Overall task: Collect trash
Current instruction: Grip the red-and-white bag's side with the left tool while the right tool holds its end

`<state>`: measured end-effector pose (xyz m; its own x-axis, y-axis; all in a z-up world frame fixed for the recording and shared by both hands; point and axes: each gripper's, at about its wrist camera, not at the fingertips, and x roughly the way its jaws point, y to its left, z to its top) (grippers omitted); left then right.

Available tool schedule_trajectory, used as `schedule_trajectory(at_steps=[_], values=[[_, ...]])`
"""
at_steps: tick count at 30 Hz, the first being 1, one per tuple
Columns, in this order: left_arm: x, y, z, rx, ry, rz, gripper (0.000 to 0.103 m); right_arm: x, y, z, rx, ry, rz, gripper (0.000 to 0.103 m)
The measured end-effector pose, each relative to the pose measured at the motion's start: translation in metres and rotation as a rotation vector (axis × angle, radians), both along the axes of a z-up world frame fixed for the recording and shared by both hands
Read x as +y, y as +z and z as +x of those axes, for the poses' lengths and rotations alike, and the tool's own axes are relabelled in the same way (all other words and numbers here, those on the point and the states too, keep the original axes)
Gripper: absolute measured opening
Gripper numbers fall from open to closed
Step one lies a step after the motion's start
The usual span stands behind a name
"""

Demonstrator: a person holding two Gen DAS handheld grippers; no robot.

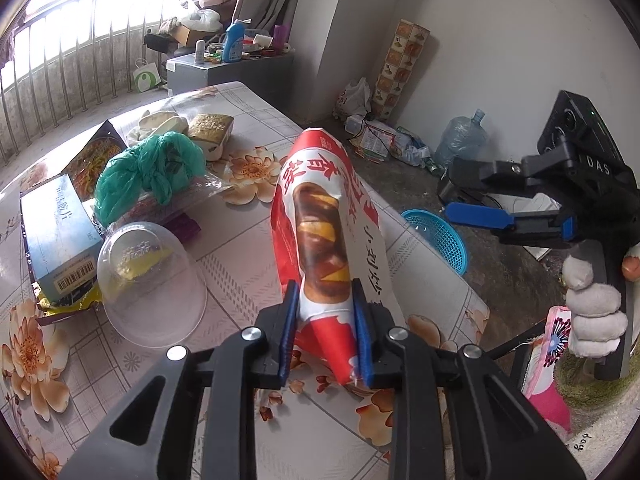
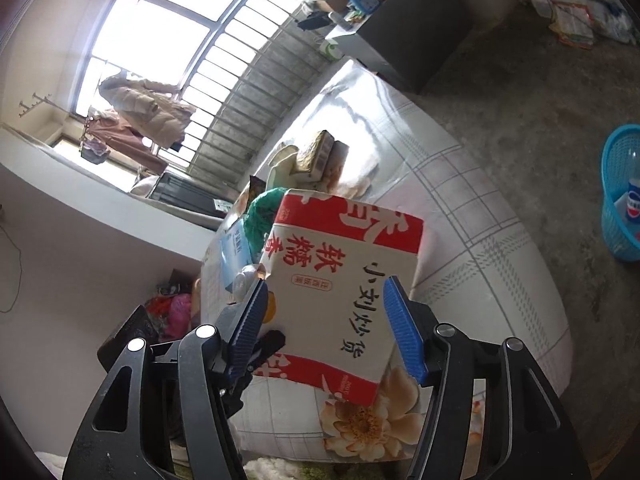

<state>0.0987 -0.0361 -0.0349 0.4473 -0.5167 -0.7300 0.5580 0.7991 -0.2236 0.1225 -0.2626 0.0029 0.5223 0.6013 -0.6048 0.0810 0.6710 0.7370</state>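
Observation:
My left gripper (image 1: 326, 332) is shut on a red and white snack bag (image 1: 328, 216) and holds it upright above the flowered table (image 1: 240, 264). The same bag (image 2: 344, 284) fills the middle of the right wrist view, in front of my open right gripper (image 2: 332, 332), whose blue fingers stand on either side of it without touching. My right gripper also shows in the left wrist view (image 1: 520, 222), off the table's right side. A blue mesh basket (image 1: 440, 240) stands on the floor beside the table; in the right wrist view this basket (image 2: 622, 196) holds a bottle.
On the table lie a green plastic bag (image 1: 148, 172), a clear plastic lid (image 1: 152, 284), a light blue box (image 1: 60, 232), a noodle packet (image 1: 96, 160) and a food tub (image 1: 210, 132). A water jug (image 1: 460, 140) and litter lie by the far wall.

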Motion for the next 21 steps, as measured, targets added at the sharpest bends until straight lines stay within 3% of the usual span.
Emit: schedule_trajectory(at_steps=[6, 9, 12, 17, 19, 21], values=[[-0.001, -0.001, -0.012, -0.032, -0.037, -0.043, 0.025, 0.037, -0.019, 0.034, 0.089, 0.093, 0.006, 0.071], [-0.005, 0.005, -0.024, -0.103, -0.069, -0.031, 0.024, 0.043, -0.027, 0.038, 0.121, 0.096, 0.067, 0.073], [-0.014, 0.019, -0.041, -0.236, -0.104, 0.058, 0.022, 0.048, -0.024, 0.038, 0.107, 0.108, 0.136, 0.073], [-0.045, 0.031, -0.077, -0.507, -0.217, 0.291, 0.023, 0.049, -0.016, 0.036, 0.039, 0.139, 0.288, 0.073], [-0.058, 0.024, -0.084, -0.542, -0.263, 0.354, 0.026, 0.043, -0.017, 0.031, 0.030, 0.119, 0.284, 0.069], [-0.066, 0.016, -0.084, -0.501, -0.296, 0.338, 0.029, 0.029, -0.029, 0.024, 0.055, 0.084, 0.285, 0.057]])
